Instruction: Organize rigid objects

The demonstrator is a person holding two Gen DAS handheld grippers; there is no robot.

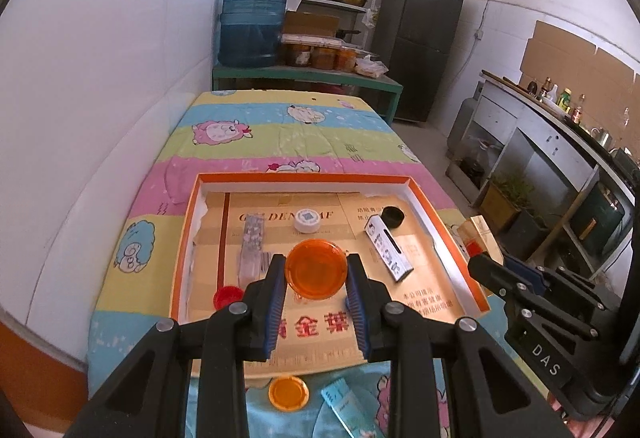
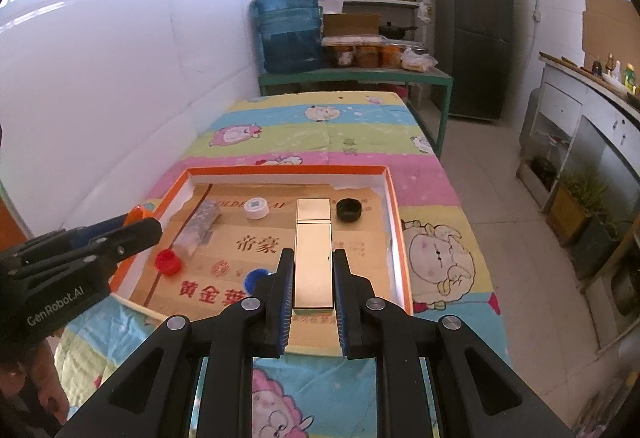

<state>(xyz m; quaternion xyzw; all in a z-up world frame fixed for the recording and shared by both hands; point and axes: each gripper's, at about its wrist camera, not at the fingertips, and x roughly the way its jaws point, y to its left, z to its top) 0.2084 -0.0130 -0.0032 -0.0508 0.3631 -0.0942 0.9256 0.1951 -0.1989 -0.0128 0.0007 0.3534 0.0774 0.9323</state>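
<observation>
— Jaws first: what does each one have?

— The left gripper [image 1: 316, 278] is clamped on a round orange lid [image 1: 316, 270], one pad against each side of its rim. The right gripper [image 2: 312, 278] is closed on a gold rectangular box [image 2: 313, 258], pads pressing its two long faces near the near end.

— And where do they sit over the tray?

— Both are held above the orange-rimmed cardboard tray [image 1: 424, 194]. The orange lid hangs over the tray's near middle. The gold box hangs over the tray's right half, and its long axis runs straight out from the jaws, near to far, in line with the tray's right wall.

— So what does the coming move turn on?

— For the box, I'd judge it is that axis: its far end reaches close to the black cap [image 2: 349, 209] at the far right, so it would have to go down between that cap and the right wall, or short of it. The view flattens depth, so I can't say how high the box hangs above the floor.

— And the lid?

— Free floor lies under it, between the clear plastic packet [image 1: 252, 242] on the left and the white printed box [image 1: 388, 248] on the right, with the white cap [image 1: 308, 220] beyond. The left hand is nearer that gap.

— Anything still outside?

— A smaller orange lid [image 1: 288, 392] and a pale blue sachet [image 1: 348, 408] lie on the cartoon tablecloth [image 1: 280, 134], near of the tray.
</observation>
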